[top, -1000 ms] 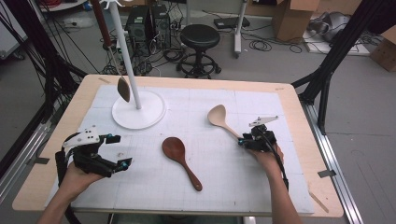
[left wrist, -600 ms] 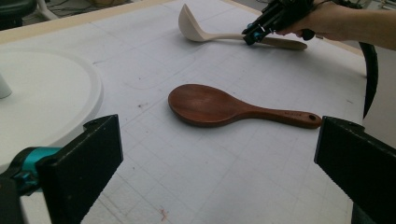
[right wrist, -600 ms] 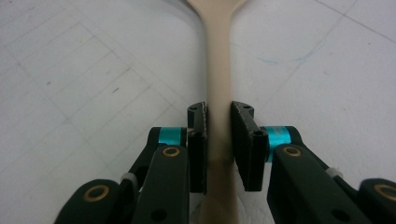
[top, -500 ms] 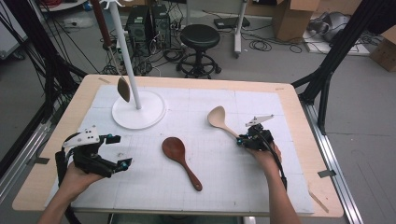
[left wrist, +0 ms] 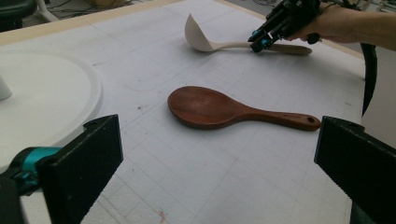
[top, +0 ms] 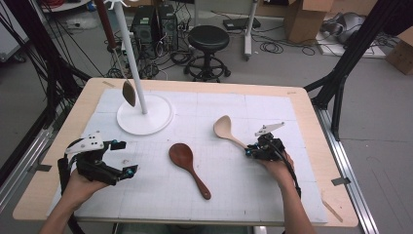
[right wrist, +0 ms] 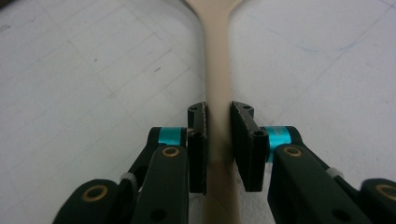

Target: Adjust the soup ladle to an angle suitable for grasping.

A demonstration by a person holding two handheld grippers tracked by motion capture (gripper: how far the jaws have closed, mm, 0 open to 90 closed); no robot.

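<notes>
So, high view: right gripper (top: 249,150) sits on the pale ladle (top: 225,129) handle, mid-table right, probably bound for the stand (top: 144,115) | left gripper view: left gripper (left wrist: 217,161) gapes wide, empty, facing the brown spoon (left wrist: 224,108) | right gripper view: jaws just eased a hair, pads (right wrist: 198,144) hugging the handle.

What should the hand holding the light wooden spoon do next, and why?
Probably lift it gently off the mat. The right gripper has just been closing and its pads now sit against both sides of the pale spoon's handle, while the spoon lies flat on the white mat.
</notes>
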